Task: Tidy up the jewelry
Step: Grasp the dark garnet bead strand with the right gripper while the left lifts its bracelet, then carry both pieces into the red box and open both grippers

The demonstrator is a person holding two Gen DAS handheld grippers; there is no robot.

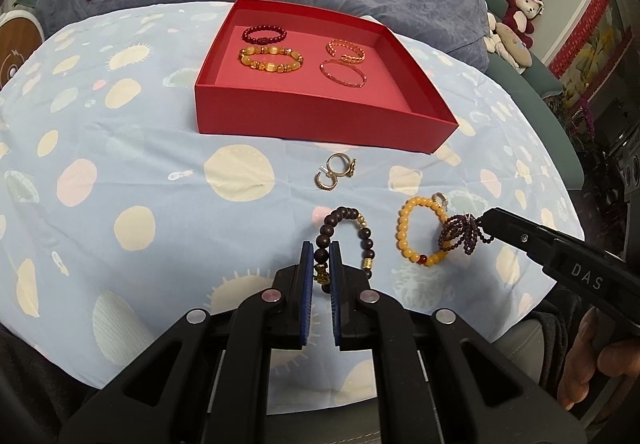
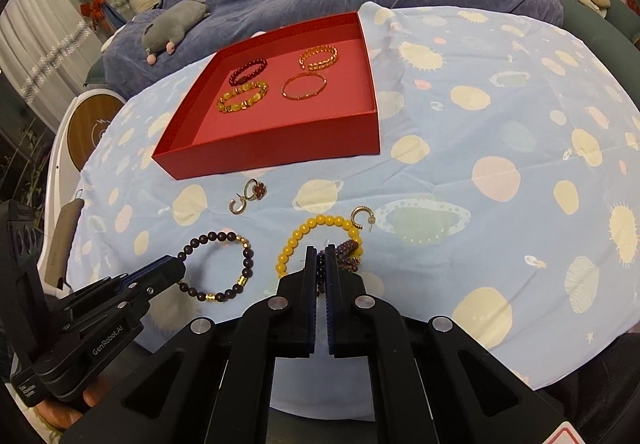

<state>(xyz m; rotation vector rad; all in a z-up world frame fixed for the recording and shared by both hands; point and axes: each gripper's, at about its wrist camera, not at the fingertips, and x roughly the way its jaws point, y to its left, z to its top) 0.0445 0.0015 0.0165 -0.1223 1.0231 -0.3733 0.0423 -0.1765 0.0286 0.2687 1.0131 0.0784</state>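
L tool is closed down on the dark wood-bead bracelet, pads pinching its near-left side; rest of the loop lies on the blue planet-print cloth covering the bench. R tool is nearly closed, gripping the purple bead strand, which bunches in loops at its tip, overlapping the right edge of the yellow bead bracelet. Can't tell if the strand is lifted or touching the cloth.

Yellow bracelet lies flat just right of the wood one. A gold hoop earring sits touching its far-right edge. Farther out, btwn bracelets and the red box, a gold ring w/ dark flower top touches a 2nd hoop earring.

Box interior holds 4 pcs: dark red bead bracelet far-left, amber bead bracelet near-left, gold chain bangle far-right, thin orange bangle near-right.
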